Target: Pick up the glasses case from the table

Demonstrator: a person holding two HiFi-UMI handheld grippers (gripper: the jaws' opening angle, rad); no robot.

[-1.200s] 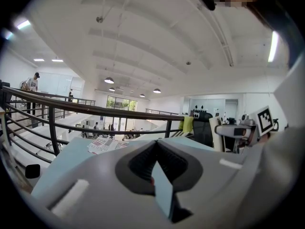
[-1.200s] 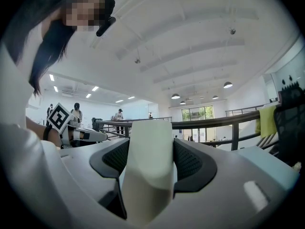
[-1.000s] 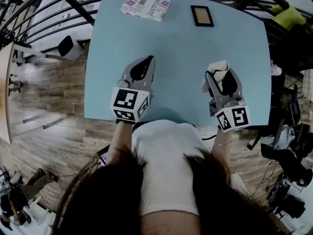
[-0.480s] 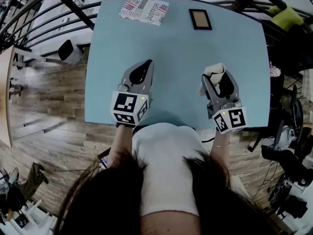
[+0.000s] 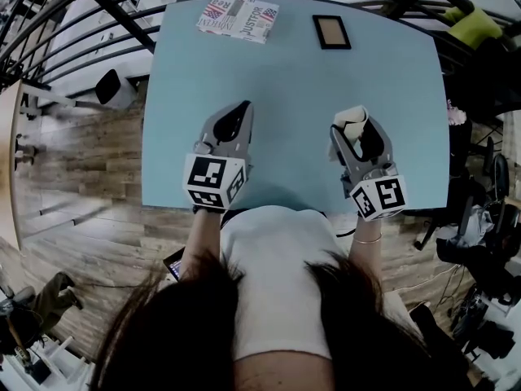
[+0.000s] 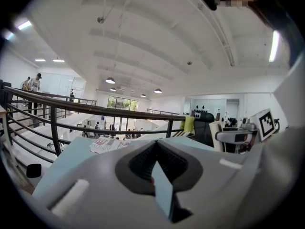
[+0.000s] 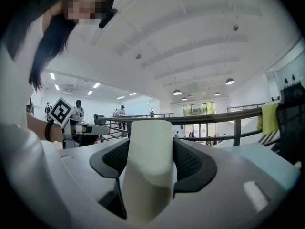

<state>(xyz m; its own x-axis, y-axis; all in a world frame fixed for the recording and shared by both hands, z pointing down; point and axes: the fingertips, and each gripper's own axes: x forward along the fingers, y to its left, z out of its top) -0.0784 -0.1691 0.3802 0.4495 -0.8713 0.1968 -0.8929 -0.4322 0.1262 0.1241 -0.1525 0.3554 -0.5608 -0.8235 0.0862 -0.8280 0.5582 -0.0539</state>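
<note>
Right gripper (image 5: 355, 131): it has shifted slightly to the left in the head view since a second ago. The spread of its jaws is unchanged, and they stay clamped on the glasses case (image 7: 147, 166).
Glasses case: cream-coloured, it stands up between the dark pads (image 7: 191, 160), which press on both of its sides. Its rounded end sticks out past the jaw tips. In the head view it is over the near right part of the table (image 5: 301, 88), carried in the grip and not lying on the surface.
Task meaning: judged from this, you have made the pick-up, and what remains is to keep the hold steady. The shell looks smooth and rounded, so it may slip if you slacken the jaws.
Left gripper (image 5: 242, 108): its jaws are together at the tips with nothing between them. It hangs over the near left part of the table, well apart from the case, with no visible change of place.
Picture frame (image 5: 331, 32): it lies flat near the far edge, right of centre. It sits slightly further left and lower in the head view than a second ago. This is probably a small shift of the head camera, not of the frame.
Printed papers (image 5: 238, 18): they lie at the far left corner and show the same small shift.
</note>
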